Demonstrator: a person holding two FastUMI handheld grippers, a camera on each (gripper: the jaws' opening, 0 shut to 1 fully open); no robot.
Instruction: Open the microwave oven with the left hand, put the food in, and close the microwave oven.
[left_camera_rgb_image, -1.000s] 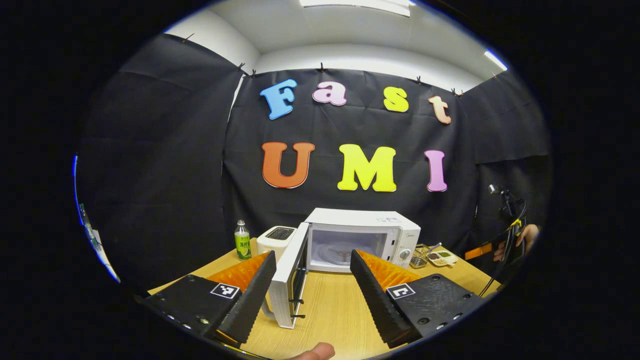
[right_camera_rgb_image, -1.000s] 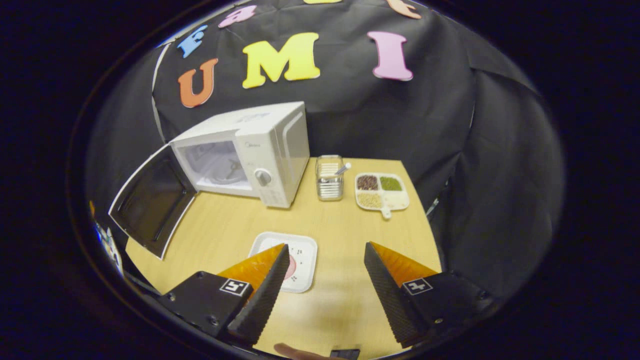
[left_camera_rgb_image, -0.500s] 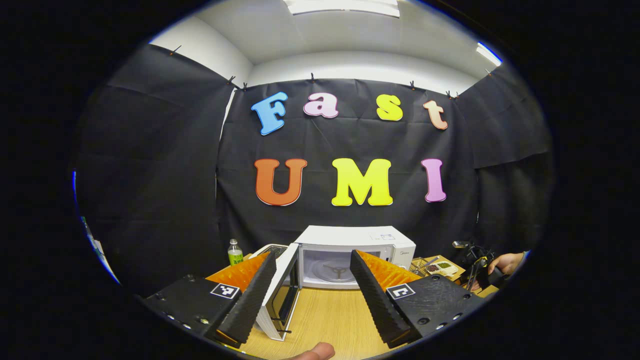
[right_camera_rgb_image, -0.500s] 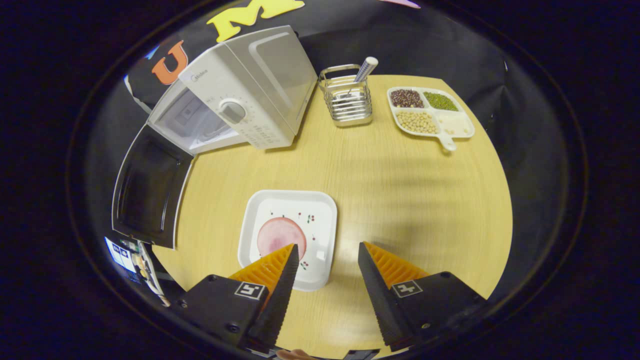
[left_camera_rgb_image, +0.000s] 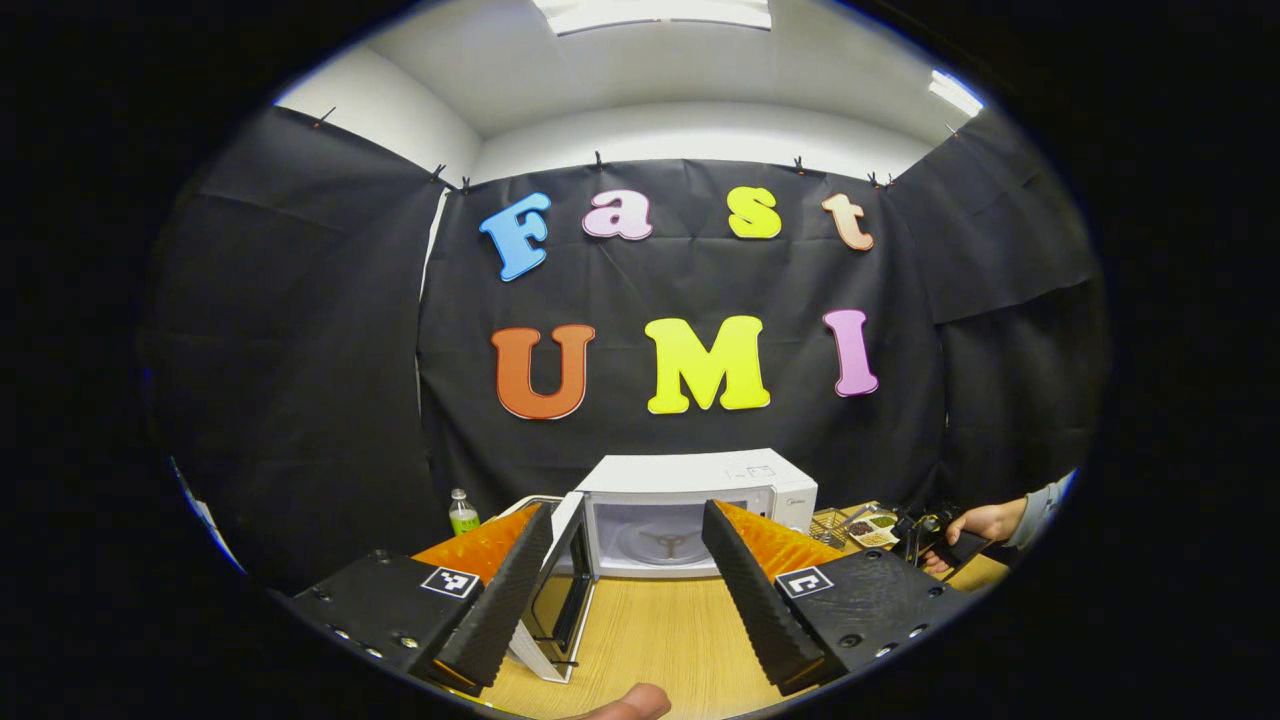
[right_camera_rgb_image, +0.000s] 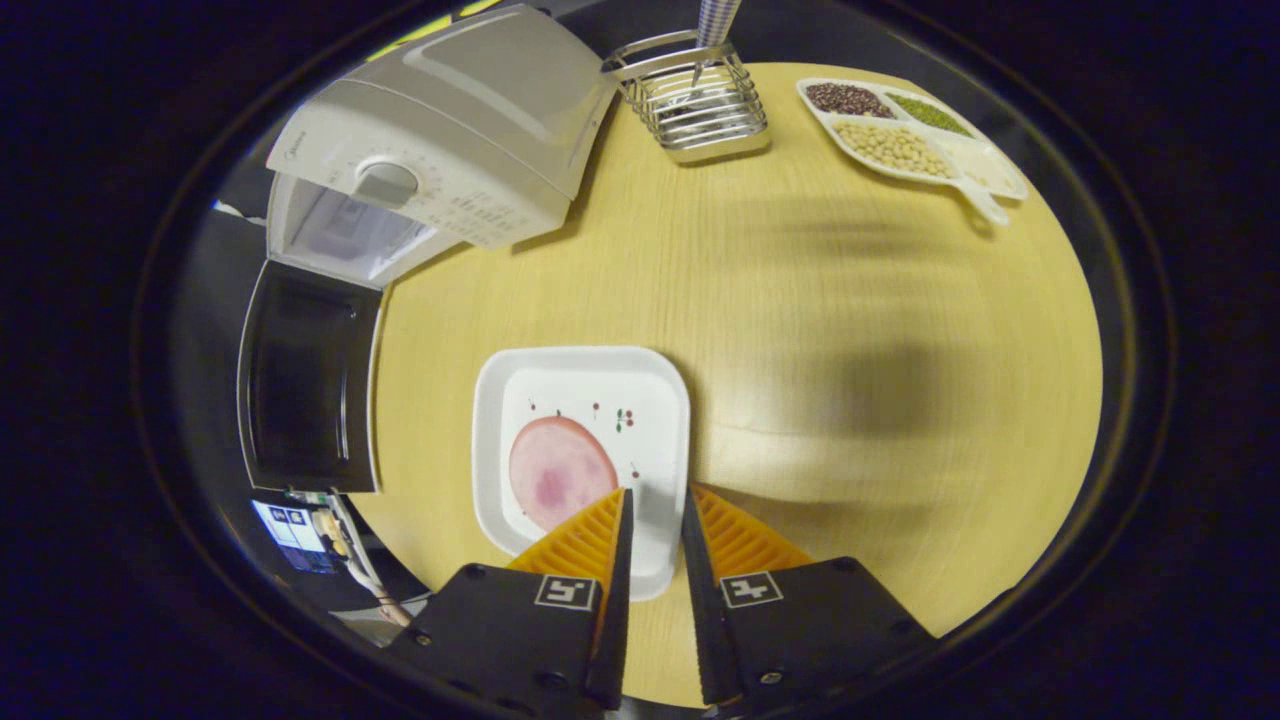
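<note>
Left gripper view: your left gripper is still spread wide, holding nothing, and has backed off from the microwave, door open.

Right gripper view: your right gripper has dropped and narrowed around the plate rim; the ham slice sits on the plate.

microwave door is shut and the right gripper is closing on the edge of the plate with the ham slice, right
Not quite: the microwave door is open, swung wide, as the right gripper view shows. The rest holds: the right gripper has its fingers nearly together at the edge of the plate with the ham slice.
</note>
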